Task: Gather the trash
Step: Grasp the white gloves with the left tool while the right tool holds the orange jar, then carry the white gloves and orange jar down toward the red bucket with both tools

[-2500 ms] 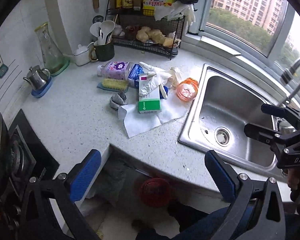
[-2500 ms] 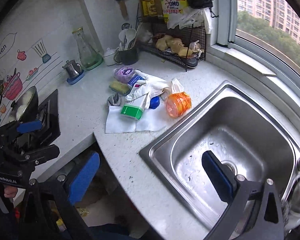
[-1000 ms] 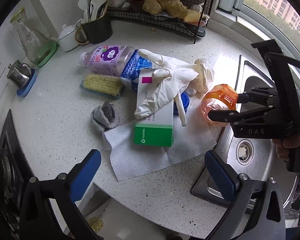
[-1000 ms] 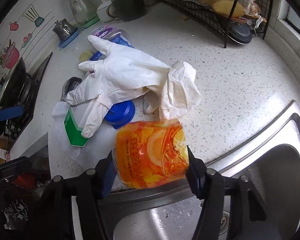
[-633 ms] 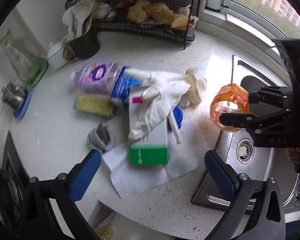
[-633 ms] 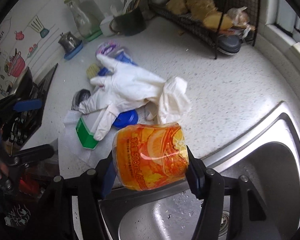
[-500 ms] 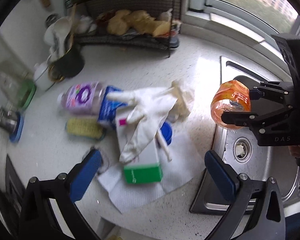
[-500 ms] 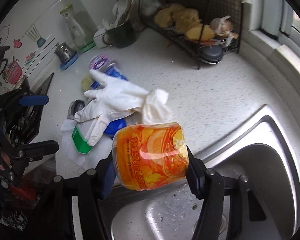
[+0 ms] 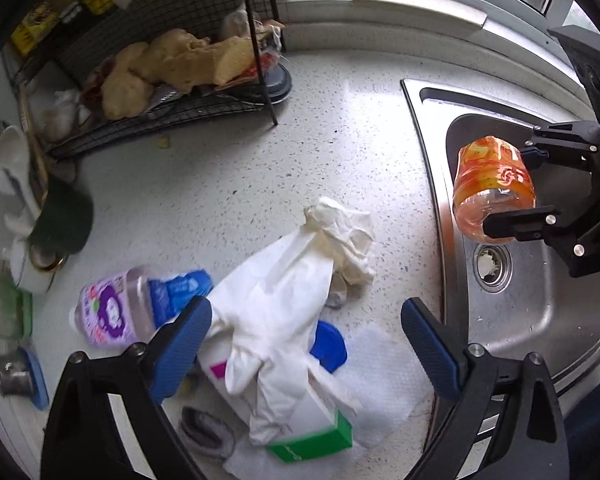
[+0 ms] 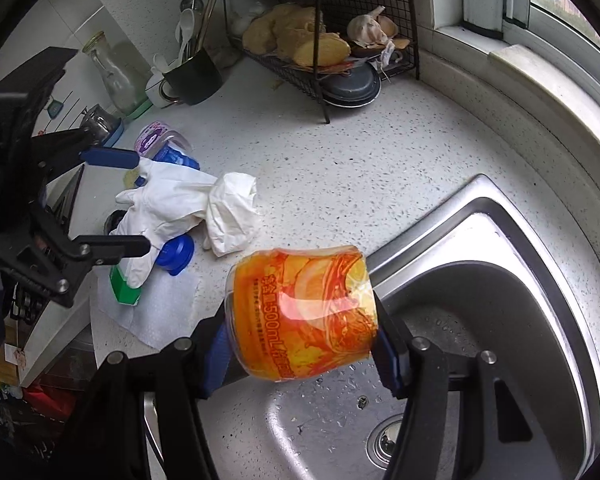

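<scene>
Sink drain [image 9: 491,265] clearer from left view; right gripper [image 10: 302,344] clamps orange bottle [image 10: 302,312]; left gripper [image 9: 306,334] fingers apart.

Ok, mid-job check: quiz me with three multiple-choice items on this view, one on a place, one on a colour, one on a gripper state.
1. Where is the orange bottle?
A. on the counter
B. held above the sink
C. in the wire rack

2. What colour is the loose cap by the white glove?
A. blue
B. red
C. yellow

3. How is the left gripper?
A. shut on the glove
B. shut on the cap
C. open

Answers: B, the right gripper clamps it over the basin; A, plainly blue; C, its fingers stand wide apart, holding nothing.
</scene>
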{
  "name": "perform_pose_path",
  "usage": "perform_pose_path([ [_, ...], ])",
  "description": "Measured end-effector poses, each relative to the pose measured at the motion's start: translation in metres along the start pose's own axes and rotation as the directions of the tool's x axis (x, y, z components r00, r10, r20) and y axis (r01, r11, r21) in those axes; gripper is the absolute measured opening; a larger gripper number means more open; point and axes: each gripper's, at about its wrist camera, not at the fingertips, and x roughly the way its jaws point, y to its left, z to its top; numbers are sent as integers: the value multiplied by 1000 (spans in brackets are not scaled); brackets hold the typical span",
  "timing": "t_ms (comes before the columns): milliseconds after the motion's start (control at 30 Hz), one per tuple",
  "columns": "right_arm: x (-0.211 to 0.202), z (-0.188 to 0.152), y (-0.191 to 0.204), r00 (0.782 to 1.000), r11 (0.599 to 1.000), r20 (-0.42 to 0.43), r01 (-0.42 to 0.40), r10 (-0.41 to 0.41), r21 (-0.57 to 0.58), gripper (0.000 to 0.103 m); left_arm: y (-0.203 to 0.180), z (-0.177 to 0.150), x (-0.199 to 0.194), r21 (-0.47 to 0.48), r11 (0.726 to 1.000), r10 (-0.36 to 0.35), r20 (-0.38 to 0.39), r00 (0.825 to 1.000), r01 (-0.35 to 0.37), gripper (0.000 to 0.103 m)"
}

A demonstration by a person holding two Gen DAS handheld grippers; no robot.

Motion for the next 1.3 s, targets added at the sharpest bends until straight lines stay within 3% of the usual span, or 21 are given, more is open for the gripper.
perform_pose_path([
  [133, 6, 3, -7, 1000, 1000, 6, -23, 23, 16, 57, 2, 13, 25, 53, 998, -14, -45, 999, 17, 94],
  [333, 19, 4, -10, 998, 998, -3, -58, 58, 35, 57, -6, 18, 56, 110, 994, -2, -112, 994, 15, 72],
  [433, 22, 4, -8, 997, 997, -7, -71, 72, 39, 57, -10, 20, 64, 122, 992, -16, -118, 993, 30, 54],
  [500, 22, 5, -7, 997, 997, -7, -72, 72, 32, 57, -13, 21, 67, 129, 991, -27, -123, 992, 43, 35],
  [633, 20, 8, -9, 998, 997, -1, -67, 67, 34, 57, -18, 20, 65, 131, 989, -52, -108, 993, 66, 17],
  [800, 7, 7, -11, 998, 997, 23, -62, 61, 51, 57, -17, 22, 42, 111, 993, -38, -46, 998, 43, 10],
  [1000, -23, 3, 2, 996, 997, 69, -60, 56, 58, 57, -12, 20, -13, 47, 999, -27, 68, 997, 24, 9],
  [1300, -77, -18, 54, 991, 1000, 134, -6, 5, 10, 57, -23, -35, -93, 14, 1000, -12, 170, 985, 10, 9],
])
